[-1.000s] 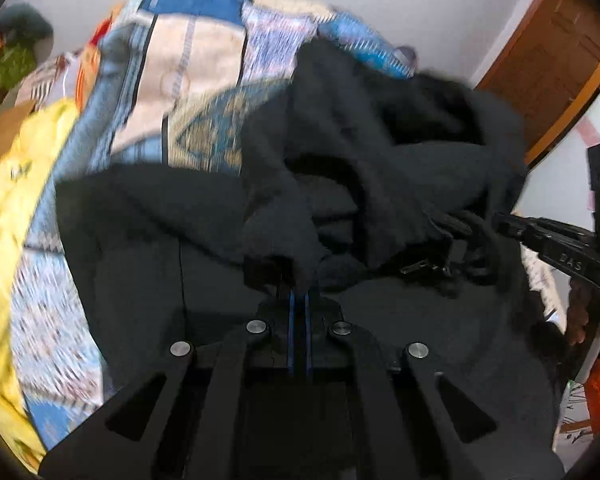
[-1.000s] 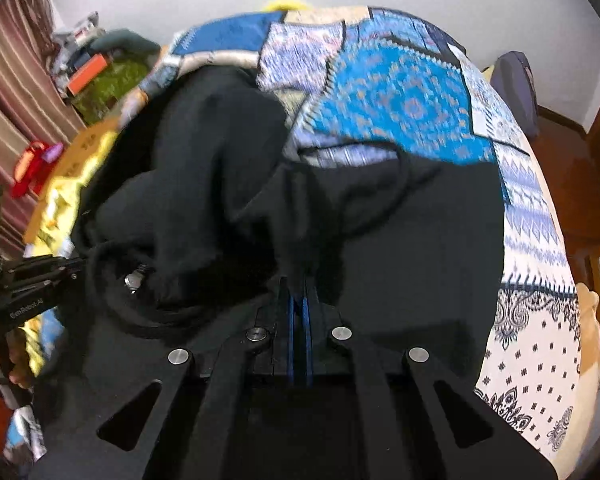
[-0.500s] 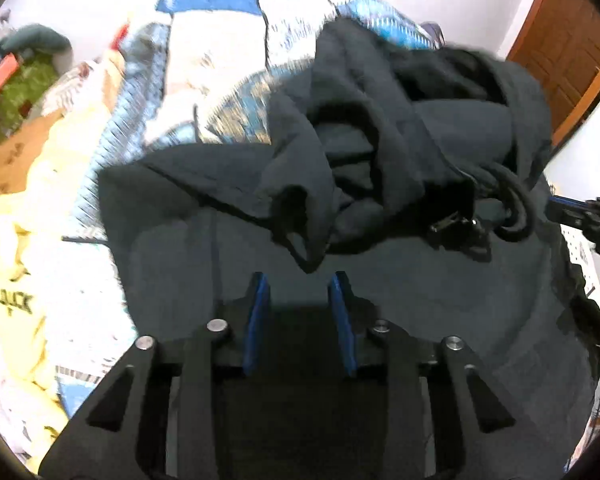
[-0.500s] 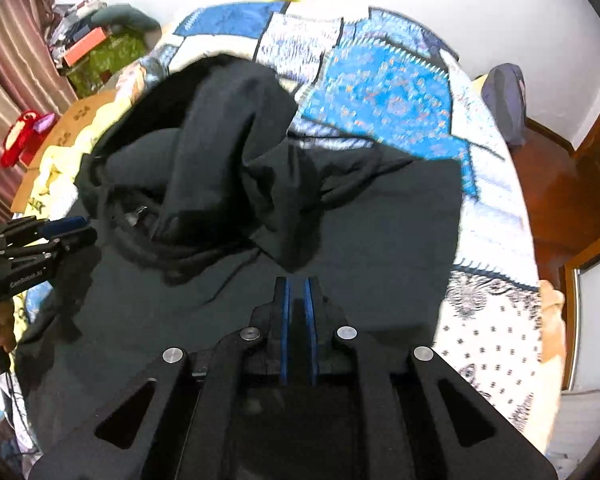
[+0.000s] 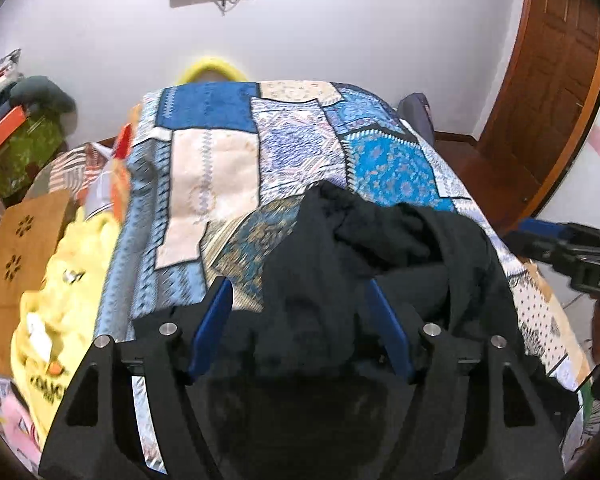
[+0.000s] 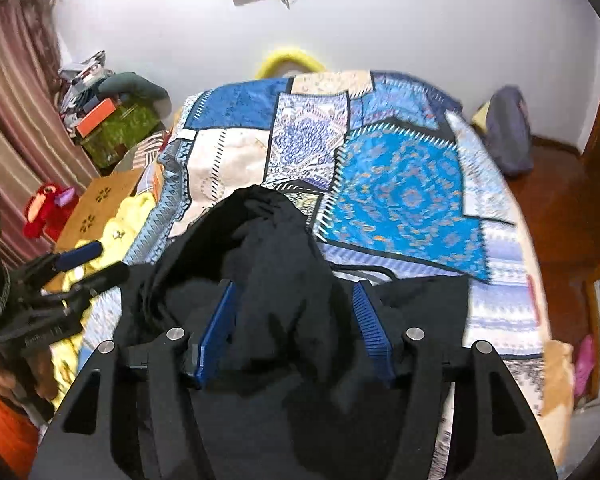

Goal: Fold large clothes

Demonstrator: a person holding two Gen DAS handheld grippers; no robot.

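White walls and a wooden door frame a bed spread with a blue, cream and turquoise patchwork quilt, and on its near end lies the large black fabric garment, bunched into a soft heap rather than flat. A second ago both grippers were pinched shut on folds of that cloth; now the left gripper and the right gripper have let go and lifted away. Their blue-padded fingers are spread and opening further, with the black mound seen between them but no pad pressing on it. That reads as a fold laid over and dropped, though the heap looks too rumpled to count as finished, so smoothing or another fold probably remains. As for containers, a green box beside the bed carries an orange box and loose clutter on top; what it holds inside cannot be seen.
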